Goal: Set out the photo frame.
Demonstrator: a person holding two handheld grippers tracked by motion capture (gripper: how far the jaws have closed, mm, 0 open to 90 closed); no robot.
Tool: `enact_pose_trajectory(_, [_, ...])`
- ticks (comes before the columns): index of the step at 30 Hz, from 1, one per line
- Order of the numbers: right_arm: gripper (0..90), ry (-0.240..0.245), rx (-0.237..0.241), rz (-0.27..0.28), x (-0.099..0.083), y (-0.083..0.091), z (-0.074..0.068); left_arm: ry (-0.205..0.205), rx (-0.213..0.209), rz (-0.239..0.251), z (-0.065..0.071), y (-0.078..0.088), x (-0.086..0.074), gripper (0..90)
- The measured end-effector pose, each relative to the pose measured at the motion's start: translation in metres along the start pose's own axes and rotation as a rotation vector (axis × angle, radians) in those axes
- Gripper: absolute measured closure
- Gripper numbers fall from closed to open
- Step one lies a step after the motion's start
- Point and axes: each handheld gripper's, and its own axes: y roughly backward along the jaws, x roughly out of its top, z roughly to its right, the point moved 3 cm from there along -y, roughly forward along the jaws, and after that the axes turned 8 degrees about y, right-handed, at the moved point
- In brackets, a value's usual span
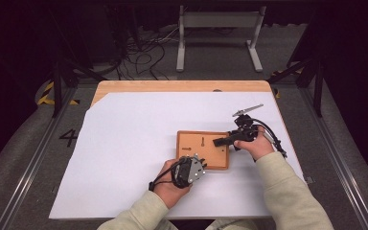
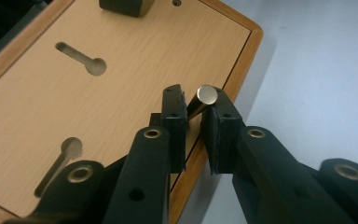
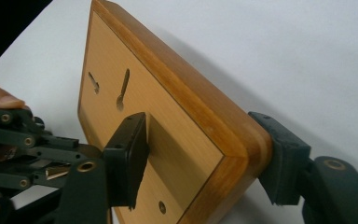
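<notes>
Where the left claw meets the near edge of the wooden board, its jaws stand narrowly apart around a small metal pin; in the left gripper view the pin's round, shiny end rises between the two pads, leaning against the right-hand pad, and whether both pads press on it cannot be told. Beyond that claw the board's face carries two keyhole slots, and the rounded corner of its raised rim lies just right of the jaws. Farther right, the right claw straddles the board's right edge: in the right gripper view one pad rests on the upper face and the other sits at the outer rim, a slight gap showing there, so the grip is not firmly clenched. White sheet covers the bench; open room lies left of and beyond both claws, little at the right.
</notes>
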Motion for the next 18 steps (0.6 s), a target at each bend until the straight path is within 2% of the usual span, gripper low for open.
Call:
enact_pose_trajectory(4, [46.0, 0.046, 0.007, 0.006, 0.001, 0.008, -0.006, 0.020, -0.028, -0.003, 0.002, 0.002, -0.001, 74.1])
enact_pose_trajectory(7, [49.2, 0.094, 0.006, 0.004, 0.001, 0.014, -0.012, 0.058, -0.084, -0.013, 0.003, 0.005, -0.001, 67.6])
enact_pose_trajectory(8, [50.6, 0.124, 0.007, 0.004, 0.001, 0.017, -0.016, 0.064, -0.096, -0.016, 0.003, 0.006, -0.001, 63.6])
enact_pose_trajectory(9, [50.6, 0.124, 0.007, 0.004, 0.001, 0.017, -0.016, 0.064, -0.096, -0.016, 0.003, 0.006, -0.001, 61.8])
enact_pose_trajectory(10, [51.2, 0.140, 0.007, 0.002, 0.000, 0.019, -0.018, 0.074, -0.117, -0.015, 0.004, 0.007, -0.001, 61.8])
enact_pose_trajectory(12, [52.2, 0.193, -0.004, -0.005, -0.001, 0.023, -0.024, 0.103, -0.156, -0.014, 0.005, 0.012, 0.001, 56.0])
enact_pose_trajectory(14, [52.7, 0.219, -0.013, -0.010, -0.001, 0.025, -0.027, 0.097, -0.163, 0.009, 0.004, 0.020, 0.004, 53.4])
enact_pose_trajectory(18, [53.3, 0.258, -0.027, -0.012, -0.003, 0.028, -0.033, 0.136, -0.201, 0.028, 0.001, 0.038, 0.006, 50.8])
